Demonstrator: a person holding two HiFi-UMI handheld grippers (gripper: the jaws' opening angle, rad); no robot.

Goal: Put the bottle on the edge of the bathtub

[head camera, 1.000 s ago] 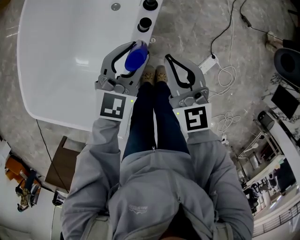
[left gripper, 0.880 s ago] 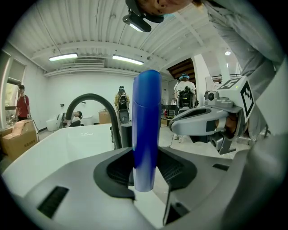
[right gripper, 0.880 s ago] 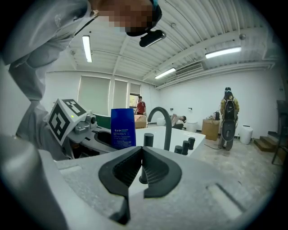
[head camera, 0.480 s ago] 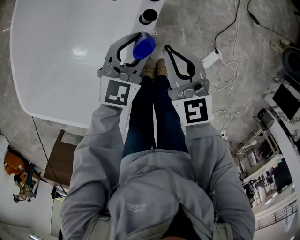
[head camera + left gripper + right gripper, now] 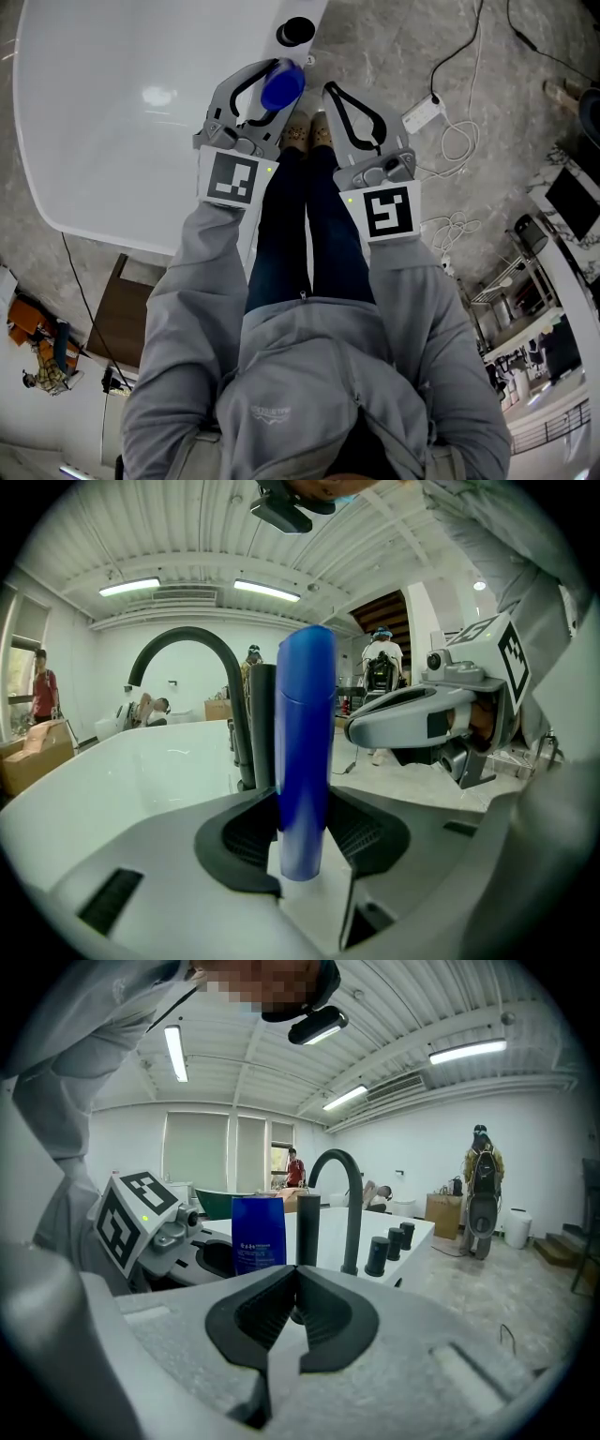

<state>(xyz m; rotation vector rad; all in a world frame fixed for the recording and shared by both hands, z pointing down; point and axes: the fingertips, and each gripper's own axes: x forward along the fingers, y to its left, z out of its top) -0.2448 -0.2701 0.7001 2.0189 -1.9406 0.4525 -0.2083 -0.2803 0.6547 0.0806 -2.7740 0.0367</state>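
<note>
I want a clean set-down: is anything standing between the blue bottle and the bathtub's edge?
Nothing visible lies between them. The left gripper holds the bottle upright right by the rim; the black faucet and the knobs stand farther along that rim, beyond the bottle.

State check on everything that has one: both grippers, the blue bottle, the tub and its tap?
blue cylindrical plastic bottle: upright, held between jaws
left gripper: shut on the bottle
right gripper: shut, empty
black arched faucet: no water running
white bathtub: no water visible
</note>
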